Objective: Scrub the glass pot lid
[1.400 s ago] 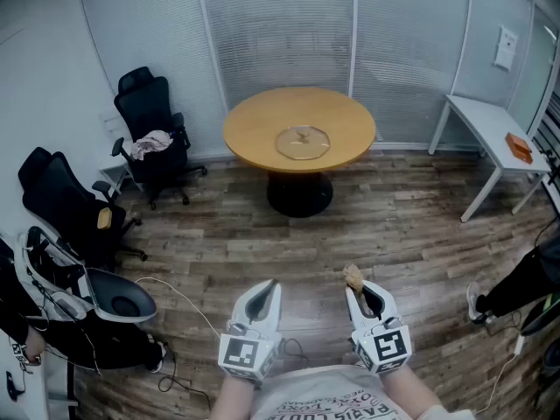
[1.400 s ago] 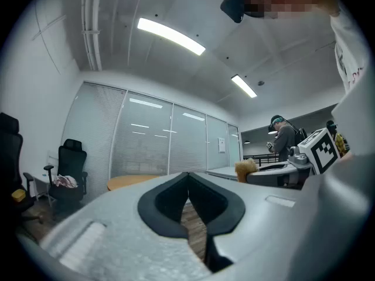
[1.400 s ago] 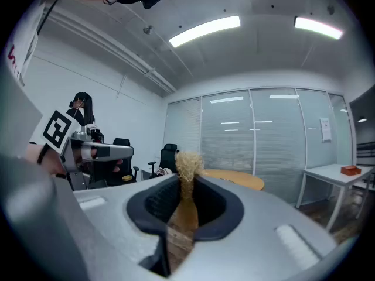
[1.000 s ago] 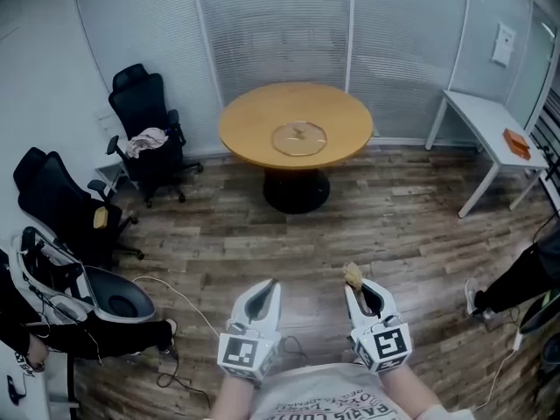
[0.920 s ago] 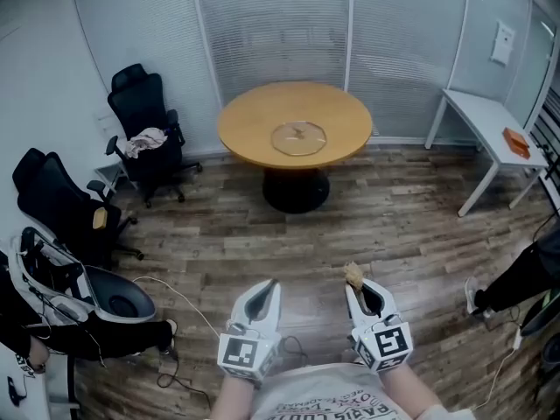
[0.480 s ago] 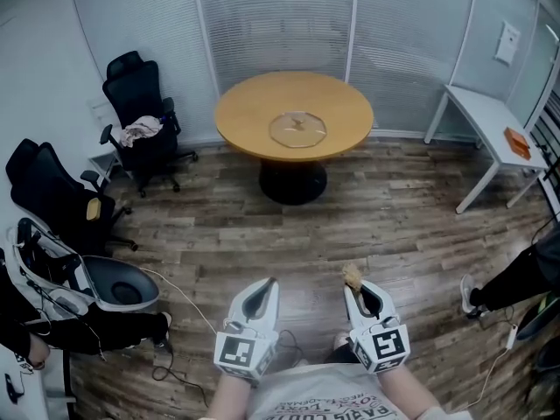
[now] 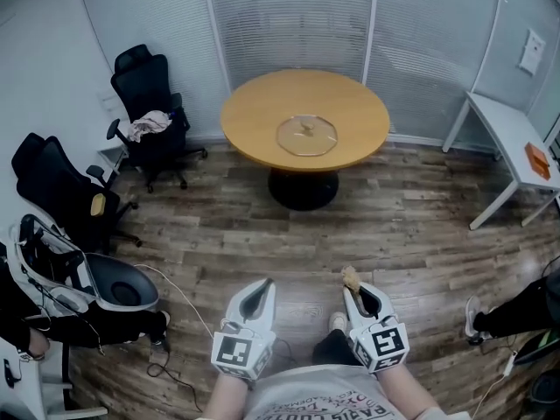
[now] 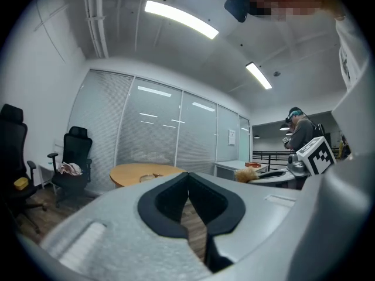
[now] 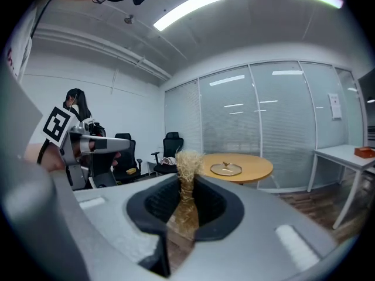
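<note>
A glass pot lid point(image 7: 306, 135) lies flat on the round wooden table point(image 7: 254, 116) far ahead; it also shows small in the right gripper view as the lid point(image 9: 226, 168). My right gripper point(image 7: 353, 282) is held low near my body, shut on a tan fibrous scrubber point(image 7: 351, 276), whose tuft point(image 9: 187, 164) sticks out past the jaws. My left gripper point(image 7: 261, 289) is beside it, shut with nothing between its jaws. Both grippers are well short of the table, over the wood floor.
Black office chairs point(image 7: 149, 121) stand at the left, one with a cloth on it. A white side table point(image 7: 512, 138) with an orange object point(image 7: 536, 158) is at the right. A chair base and cables point(image 7: 114, 287) lie on the floor at left. Another person point(image 8: 300, 134) stands further back.
The view has shifted slightly toward the table and rightward; the table sits a little lower and nearer in the frame. Both grippers keep the same pose and grip.
</note>
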`<state>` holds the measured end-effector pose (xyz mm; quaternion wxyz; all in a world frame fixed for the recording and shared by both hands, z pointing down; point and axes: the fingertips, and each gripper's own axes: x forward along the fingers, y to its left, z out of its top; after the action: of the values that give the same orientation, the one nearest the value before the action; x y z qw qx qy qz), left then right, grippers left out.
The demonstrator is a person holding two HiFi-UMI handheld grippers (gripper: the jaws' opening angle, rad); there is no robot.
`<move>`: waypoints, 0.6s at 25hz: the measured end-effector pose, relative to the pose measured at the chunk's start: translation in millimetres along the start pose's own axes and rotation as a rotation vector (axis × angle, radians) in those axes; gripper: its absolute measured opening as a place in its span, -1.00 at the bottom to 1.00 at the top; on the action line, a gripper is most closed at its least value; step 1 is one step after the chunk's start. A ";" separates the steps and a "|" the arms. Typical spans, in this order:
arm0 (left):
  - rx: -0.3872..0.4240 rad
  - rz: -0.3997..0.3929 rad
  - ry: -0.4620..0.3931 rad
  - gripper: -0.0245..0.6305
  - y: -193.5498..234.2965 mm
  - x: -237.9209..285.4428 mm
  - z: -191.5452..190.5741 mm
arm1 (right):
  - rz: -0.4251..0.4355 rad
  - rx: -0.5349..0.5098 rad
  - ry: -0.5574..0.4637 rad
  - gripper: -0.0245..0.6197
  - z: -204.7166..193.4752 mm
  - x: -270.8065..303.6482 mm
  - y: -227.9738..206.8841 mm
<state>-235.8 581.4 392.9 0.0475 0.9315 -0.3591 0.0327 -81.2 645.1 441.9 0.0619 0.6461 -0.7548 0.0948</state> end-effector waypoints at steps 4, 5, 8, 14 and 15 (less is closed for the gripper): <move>-0.024 0.031 -0.031 -0.90 4.9 7.9 22.7 | 0.005 -0.001 -0.014 -0.73 27.3 8.3 -13.7; -0.032 0.044 -0.037 -0.90 4.2 28.0 26.7 | 0.009 -0.001 -0.014 -0.73 32.7 19.0 -33.5; -0.039 0.072 -0.055 -0.90 -2.7 84.2 37.8 | 0.025 -0.008 -0.013 -0.73 48.9 44.4 -91.2; -0.033 0.097 -0.067 -0.90 -17.7 156.3 49.2 | 0.041 -0.009 -0.007 -0.73 59.8 75.3 -175.2; -0.033 0.100 -0.061 -0.90 -18.3 165.8 48.6 | 0.043 -0.007 -0.004 -0.73 60.1 81.0 -185.9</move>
<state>-99.6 479.0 359.2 0.0503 0.9120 -0.4071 0.0007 91.3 526.2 412.5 0.0608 0.6299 -0.7688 0.0922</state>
